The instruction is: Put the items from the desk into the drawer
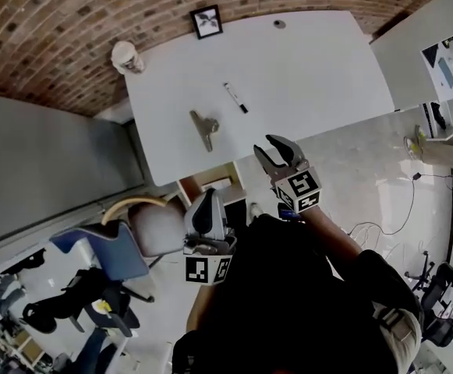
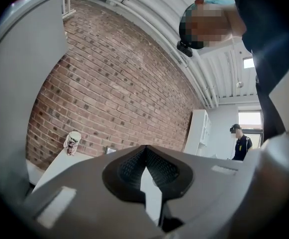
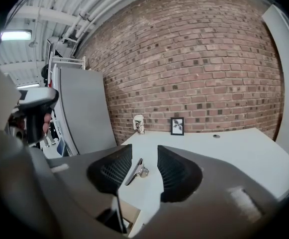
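The clip (image 1: pixel 204 128) lies flat on the white desk (image 1: pixel 312 68), towards its near left part, with its long handle pointing at the front edge. It looks like bare metal, so it is probably light, stiff and smooth, and it sits low enough that a grip on the flat plate could slip. The better hold is across the raised sprung end, where the jaws have something to bite on.

A little further back and to the right is the pen (image 1: pixel 235 97), well apart from the clip. It should be light and rigid, but being round it can roll, so it is best pinched across the middle of its barrel.

Under the desk's front edge a wooden box, which seems to be the open drawer (image 1: pixel 217 180), waits just below the clip.

The right gripper (image 3: pixel 144 151) hangs short of the desk with its jaws about half apart and nothing in them, the clip lined up in the gap but well ahead. The left gripper (image 2: pixel 145 152) is lower, off the desk, its pads meeting at the tips and empty.

A cup (image 1: pixel 126 56) and a picture frame (image 1: pixel 207 22) stand at the far edge.
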A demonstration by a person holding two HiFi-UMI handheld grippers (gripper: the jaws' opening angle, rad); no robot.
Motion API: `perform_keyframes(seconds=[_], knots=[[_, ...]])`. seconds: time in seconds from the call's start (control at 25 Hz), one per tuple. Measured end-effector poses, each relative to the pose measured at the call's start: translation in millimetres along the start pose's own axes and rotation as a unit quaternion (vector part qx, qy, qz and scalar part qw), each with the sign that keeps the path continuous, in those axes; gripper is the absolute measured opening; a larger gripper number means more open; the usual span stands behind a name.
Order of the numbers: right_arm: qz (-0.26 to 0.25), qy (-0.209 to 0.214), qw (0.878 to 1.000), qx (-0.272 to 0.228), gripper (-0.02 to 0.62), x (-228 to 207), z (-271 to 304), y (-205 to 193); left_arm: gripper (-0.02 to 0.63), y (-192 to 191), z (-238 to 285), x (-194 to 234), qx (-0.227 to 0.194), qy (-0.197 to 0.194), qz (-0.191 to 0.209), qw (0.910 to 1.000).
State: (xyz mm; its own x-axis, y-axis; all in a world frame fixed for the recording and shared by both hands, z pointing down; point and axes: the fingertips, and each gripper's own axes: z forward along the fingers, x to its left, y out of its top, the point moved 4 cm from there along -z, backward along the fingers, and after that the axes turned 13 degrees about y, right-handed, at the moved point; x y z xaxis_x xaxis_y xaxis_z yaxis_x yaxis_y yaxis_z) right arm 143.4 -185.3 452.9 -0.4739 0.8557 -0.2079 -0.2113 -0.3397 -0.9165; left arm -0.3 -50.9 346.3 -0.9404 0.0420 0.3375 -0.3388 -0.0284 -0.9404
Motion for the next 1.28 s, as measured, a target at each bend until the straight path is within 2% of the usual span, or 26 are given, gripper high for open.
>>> perform_keyframes(seconds=[0.48,0.76,1.0,1.28], knots=[[0.040,-0.026,0.994,0.097,0.156,-78.3,91.7,-50.9,0.010,-7.7,70.6,36.9,0.027,-0.009,-0.026,0.9992],[0.068,-0.042,0.983,0.165,0.158,-118.2,132.4,-101.9,0.011,-18.3,95.1,51.3,0.046,-0.015,-0.030,0.9983],[0.082,-0.047,0.973,0.210,0.163,-135.2,149.0,-135.0,0.011,-24.0,108.3,60.9,0.058,-0.005,-0.048,0.9971],[0.083,-0.060,0.967,0.234,0.163,-155.8,171.4,-152.3,0.011,-35.0,119.7,76.4,0.076,0.004,-0.050,0.9958]])
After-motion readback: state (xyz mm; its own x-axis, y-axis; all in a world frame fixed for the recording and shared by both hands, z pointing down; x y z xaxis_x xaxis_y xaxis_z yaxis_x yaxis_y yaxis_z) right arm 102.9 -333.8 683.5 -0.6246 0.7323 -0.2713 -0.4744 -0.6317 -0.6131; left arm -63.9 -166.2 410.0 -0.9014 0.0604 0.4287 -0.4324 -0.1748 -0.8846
